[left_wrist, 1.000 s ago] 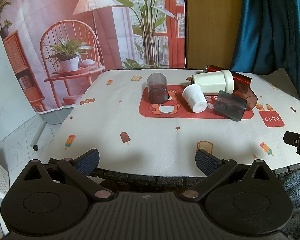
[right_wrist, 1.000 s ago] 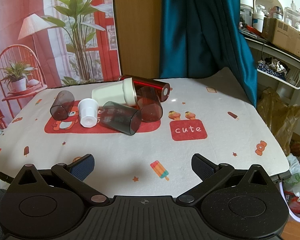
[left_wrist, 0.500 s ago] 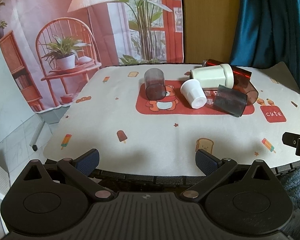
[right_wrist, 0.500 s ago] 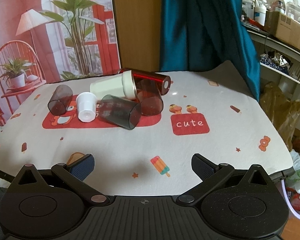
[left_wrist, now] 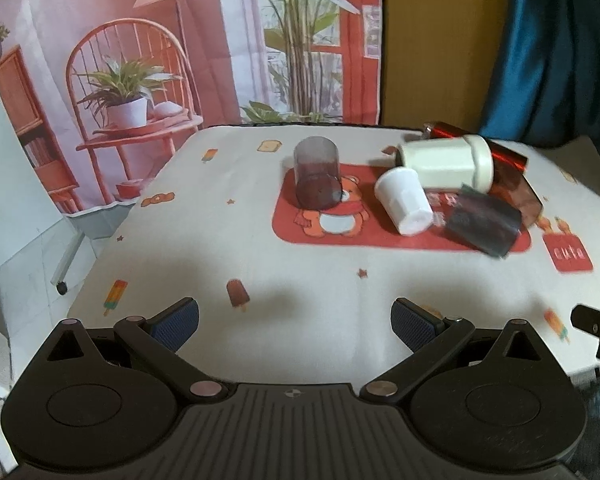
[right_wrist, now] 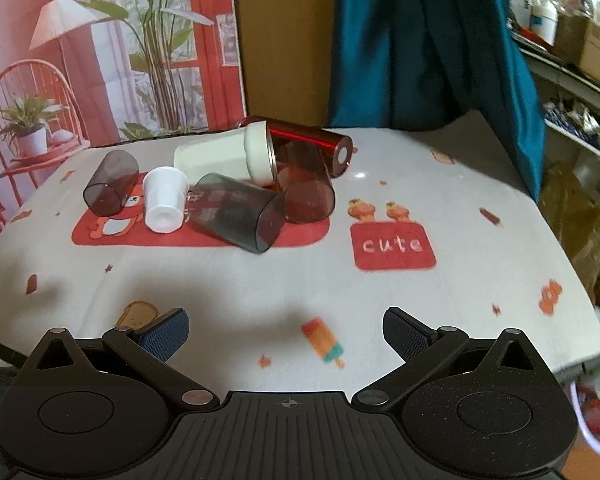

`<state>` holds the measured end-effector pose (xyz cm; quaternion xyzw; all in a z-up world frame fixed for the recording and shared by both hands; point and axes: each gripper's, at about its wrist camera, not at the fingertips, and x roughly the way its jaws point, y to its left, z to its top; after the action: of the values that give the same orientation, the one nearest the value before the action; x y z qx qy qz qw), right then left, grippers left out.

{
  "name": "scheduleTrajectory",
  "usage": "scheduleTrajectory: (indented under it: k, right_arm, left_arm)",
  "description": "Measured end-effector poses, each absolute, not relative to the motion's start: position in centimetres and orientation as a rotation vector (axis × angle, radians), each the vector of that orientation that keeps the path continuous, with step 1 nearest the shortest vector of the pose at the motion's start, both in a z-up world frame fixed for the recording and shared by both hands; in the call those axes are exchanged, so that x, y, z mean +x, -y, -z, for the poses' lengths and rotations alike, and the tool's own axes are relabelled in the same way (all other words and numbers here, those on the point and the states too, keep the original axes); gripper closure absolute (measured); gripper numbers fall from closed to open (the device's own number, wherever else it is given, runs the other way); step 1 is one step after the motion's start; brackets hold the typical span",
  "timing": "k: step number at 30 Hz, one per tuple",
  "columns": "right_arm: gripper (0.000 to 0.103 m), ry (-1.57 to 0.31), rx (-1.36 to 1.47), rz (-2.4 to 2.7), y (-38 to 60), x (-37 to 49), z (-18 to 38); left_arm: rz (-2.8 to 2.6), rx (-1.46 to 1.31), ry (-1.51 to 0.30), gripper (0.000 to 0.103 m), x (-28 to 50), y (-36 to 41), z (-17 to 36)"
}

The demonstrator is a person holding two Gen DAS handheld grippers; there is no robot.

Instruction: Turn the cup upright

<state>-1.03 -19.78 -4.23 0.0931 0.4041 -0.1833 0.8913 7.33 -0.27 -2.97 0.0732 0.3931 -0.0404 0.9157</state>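
Several cups lie on their sides on the red bear mat (left_wrist: 340, 236) (right_wrist: 100, 236). A smoky purple cup (left_wrist: 316, 178) (right_wrist: 110, 188) lies at the left. A small white cup (left_wrist: 404, 206) (right_wrist: 164, 200) lies beside it. A dark grey cup (left_wrist: 482, 226) (right_wrist: 240, 212), a cream cup (left_wrist: 444, 162) (right_wrist: 224, 158), a brown cup (right_wrist: 306, 184) and a shiny red tumbler (right_wrist: 312, 140) are piled to the right. My left gripper (left_wrist: 296, 322) is open and empty above the table's near edge. My right gripper (right_wrist: 286, 330) is open and empty, short of the pile.
The white printed tablecloth (right_wrist: 420, 300) covers the table. A red "cute" patch (right_wrist: 392, 246) lies right of the mat. A printed backdrop (left_wrist: 160, 60) and a blue curtain (right_wrist: 420, 40) stand behind. Cluttered shelves (right_wrist: 572, 40) are at the right.
Both grippers have moved forward over the table toward the cups, which now look larger. Both stay open. The cups have not moved.
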Motion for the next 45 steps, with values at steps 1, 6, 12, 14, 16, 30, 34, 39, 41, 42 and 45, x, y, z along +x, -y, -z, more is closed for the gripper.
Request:
scheduleTrajectory:
  k: [1, 6, 12, 14, 16, 30, 34, 39, 41, 42, 45]
  right_arm:
    - [0.0, -0.832, 0.178, 0.369, 20.0, -0.5, 4.4]
    - [0.004, -0.801, 0.011, 0.314, 20.8, 3.4, 5.5]
    - [0.011, -0.803, -0.211, 0.158, 20.4, 9.3, 7.8]
    - [0.011, -0.821, -0.272, 0.087, 19.9, 11.2, 8.6]
    - [0.012, -0.856, -0.326, 0.014, 19.4, 12.9, 9.4]
    - [0.036, -0.969, -0.39, -0.037, 18.5, 15.9, 11.0]
    - [0.036, -1.017, -0.291, -0.064, 17.7, 15.0, 10.0]
    - [0.036, -1.092, -0.017, -0.117, 16.4, 14.4, 9.1]
    - [0.036, -1.094, 0.046, -0.137, 14.7, 14.7, 9.1]
    - [0.036, -1.094, 0.075, -0.141, 14.0, 15.2, 9.2]
    - [0.037, -1.102, 0.212, -0.173, 12.2, 16.7, 9.4]
  left_arm:
    - [0.077, 0.14, -0.809, 0.0, 7.9, 0.2, 3.0]
    - [0.045, 0.098, -0.815, 0.0, 10.3, -0.6, 3.4]
    - [-0.002, 0.056, -0.855, 0.0, 11.9, -2.3, 4.9]
    - [-0.017, 0.037, -0.876, 0.0, 12.1, -2.9, 5.6]
    - [-0.023, 0.021, -0.9, 0.0, 12.3, -3.4, 6.1]
    - [0.014, -0.054, -0.985, 0.0, 12.2, -4.3, 8.6]
    - [0.012, -0.078, -0.988, 0.0, 12.1, -4.7, 8.7]
    - [-0.015, -0.108, -0.988, 0.0, 12.1, -5.5, 8.8]
    - [-0.04, -0.126, -0.995, 0.0, 12.3, -5.9, 8.8]
    - [-0.05, -0.139, -0.996, 0.0, 12.3, -6.3, 8.7]
    - [-0.066, -0.175, -0.98, 0.0, 12.2, -7.1, 8.2]
